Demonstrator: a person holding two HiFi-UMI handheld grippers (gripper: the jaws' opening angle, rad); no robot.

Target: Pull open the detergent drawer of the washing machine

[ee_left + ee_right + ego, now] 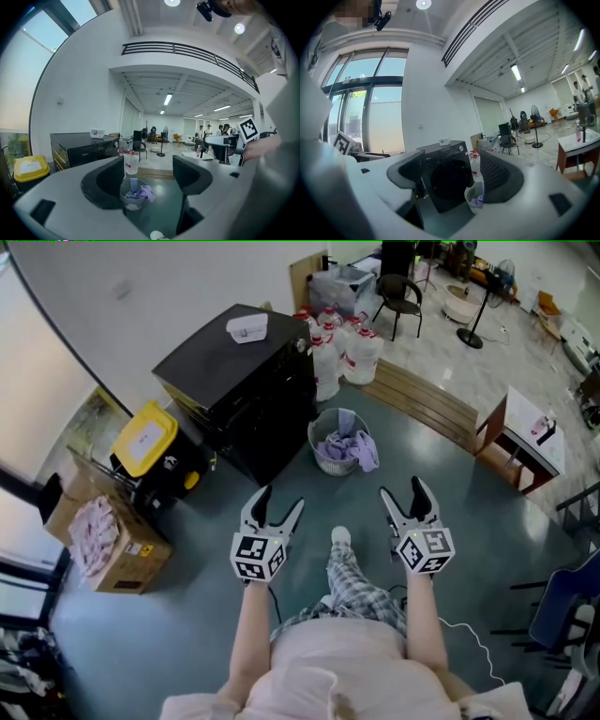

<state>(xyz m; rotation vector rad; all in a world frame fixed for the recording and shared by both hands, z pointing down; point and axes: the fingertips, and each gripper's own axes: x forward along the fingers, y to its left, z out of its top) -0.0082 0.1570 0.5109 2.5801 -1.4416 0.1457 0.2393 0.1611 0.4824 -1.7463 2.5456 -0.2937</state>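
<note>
The black front-loading washing machine (pixel 239 381) stands against the white wall, well ahead of both grippers and apart from them. Its door and top control strip (pixel 450 152) show in the right gripper view, and nothing sticks out of that strip. I cannot make out the drawer's outline. My left gripper (pixel 281 499) is held in the air with its jaws wide and nothing between them. It looks toward a laundry basket (pixel 134 194), with the machine (pixel 84 145) off to its left. My right gripper (pixel 402 488) is also open and empty, and the machine (pixel 447 176) shows between its jaws.
A mesh basket of clothes (pixel 339 442) sits on the floor by the machine's front corner. Several detergent jugs (pixel 342 348) stand behind it. A yellow-lidded bin (pixel 145 439) and a cardboard box (pixel 108 535) stand left of the machine. A wooden step (pixel 427 404) and small table (pixel 520 437) lie right.
</note>
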